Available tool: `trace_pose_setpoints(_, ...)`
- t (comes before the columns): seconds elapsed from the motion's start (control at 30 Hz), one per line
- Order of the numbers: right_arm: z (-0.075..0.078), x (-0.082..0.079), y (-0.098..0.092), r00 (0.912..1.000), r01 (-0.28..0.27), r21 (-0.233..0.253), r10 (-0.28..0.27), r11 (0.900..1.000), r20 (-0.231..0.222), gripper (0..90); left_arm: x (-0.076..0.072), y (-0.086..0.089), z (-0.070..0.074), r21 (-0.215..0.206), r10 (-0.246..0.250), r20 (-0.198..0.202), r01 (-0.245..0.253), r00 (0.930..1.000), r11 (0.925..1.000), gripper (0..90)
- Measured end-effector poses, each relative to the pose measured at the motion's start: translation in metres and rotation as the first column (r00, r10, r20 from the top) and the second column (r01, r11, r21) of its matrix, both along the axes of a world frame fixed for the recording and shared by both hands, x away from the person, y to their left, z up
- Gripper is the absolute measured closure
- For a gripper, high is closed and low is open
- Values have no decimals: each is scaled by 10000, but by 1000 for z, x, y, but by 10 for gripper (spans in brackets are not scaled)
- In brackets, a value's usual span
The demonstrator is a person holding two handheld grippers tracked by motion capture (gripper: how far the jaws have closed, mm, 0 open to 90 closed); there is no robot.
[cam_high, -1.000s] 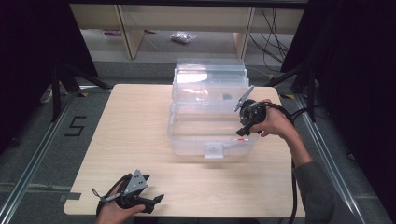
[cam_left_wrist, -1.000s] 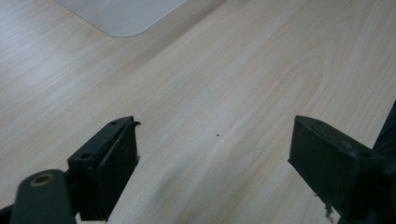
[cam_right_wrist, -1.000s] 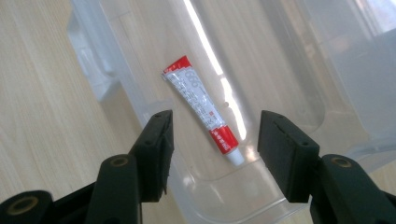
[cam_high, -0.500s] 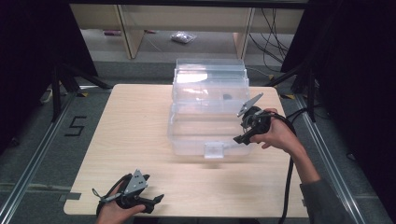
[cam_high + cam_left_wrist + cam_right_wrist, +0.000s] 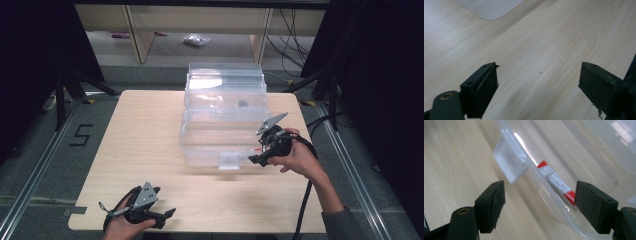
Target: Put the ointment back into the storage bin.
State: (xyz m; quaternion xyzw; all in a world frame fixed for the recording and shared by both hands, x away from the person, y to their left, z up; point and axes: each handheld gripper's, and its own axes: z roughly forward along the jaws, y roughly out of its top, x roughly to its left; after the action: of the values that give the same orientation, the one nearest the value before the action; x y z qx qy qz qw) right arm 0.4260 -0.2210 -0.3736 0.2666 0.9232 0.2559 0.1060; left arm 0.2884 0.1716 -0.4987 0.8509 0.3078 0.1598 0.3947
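In the high view, glare blurs the contents of the clear plastic bin (image 5: 223,120) on the table (image 5: 140,145), and the left hand is cut off at the bottom edge; the right hand reaches in from the right, holding the right gripper (image 5: 256,159) by the bin's front right corner. In the left gripper view, the left gripper (image 5: 537,86) gapes wide over bare wood, holding nothing. In the right gripper view, open jaws straddle the bin's rim beside its latch tab (image 5: 510,165), gripping nothing; a red-and-white tube (image 5: 556,181) lies inside the wall.

one clear plastic bin (image 5: 222,125) with one front latch (image 5: 510,166), one red and white tube (image 5: 556,181) inside, one small dark bit (image 5: 243,104) further back, two grippers, left (image 5: 167,214) and right (image 5: 254,159), one wooden table (image 5: 145,135)
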Motion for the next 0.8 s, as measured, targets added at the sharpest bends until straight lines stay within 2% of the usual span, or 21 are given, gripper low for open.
trace_pose_setpoints(0.03,0,-3,0,9997,168,80,-167,9998,-150,253,0,0,0,-1,2,-11,-2,10000,10000,150)
trace_pose_setpoints(0.07,-2,-4,0,9994,332,215,-332,9992,1,248,0,0,0,20,-20,-42,20,10000,10000,150)
trace_pose_setpoints(0.13,-2,-4,0,9998,164,279,-167,9995,133,242,0,0,0,6,-5,-7,5,10000,10000,150)
trace_pose_setpoints(0.17,-4,-9,-1,9990,418,370,-424,9984,172,240,0,0,0,-9,1,-10,-1,10000,10000,150)
trace_pose_setpoints(0.27,-6,-12,-1,9992,201,515,-218,9985,340,231,0,0,0,-155,-3,-48,2,10000,9999,150)
trace_pose_setpoints(0.3,-7,-15,0,9992,341,541,-352,9980,198,229,0,0,0,-140,-10,-44,10,10000,9999,150)
trace_pose_setpoints(0.4,-9,-17,0,9992,290,629,-307,9976,254,224,-1,0,0,-131,-8,-68,7,10000,9999,150)
trace_pose_setpoints(0.43,-11,-18,0,9990,232,513,-250,9984,361,218,0,0,0,-78,7,2,-7,10000,10000,151)
trace_pose_setpoints(0.5,-12,-21,1,9993,193,554,-210,9983,301,218,-1,0,0,-118,-15,-54,14,10000,9999,151)
trace_pose_setpoints(0.53,-13,-23,2,9983,500,666,-518,9965,260,216,-1,0,0,-124,27,-56,-28,10000,9999,150)
trace_pose_setpoints(0.57,-14,-24,2,9988,352,652,-373,9973,307,211,-1,-1,0,-237,36,-56,-38,10000,9997,150)
trace_pose_setpoints(0.6,-14,-26,3,9984,492,703,-510,9963,235,211,0,0,0,-138,-10,-56,9,10000,9999,150)
trace_pose_setpoints(0.67,-16,-27,4,9983,442,729,-469,9964,360,210,0,0,0,-156,4,-47,-5,10000,9999,150)
trace_pose_setpoints(0.7,-18,-29,4,9988,249,803,-282,9965,401,185,-1,0,0,-81,60,-9,-60,10000,9999,150)
trace_pose_setpoints(0.8,-23,-32,7,9983,248,877,-293,9958,512,187,0,0,0,-103,85,-11,-85,10000,9999,150)
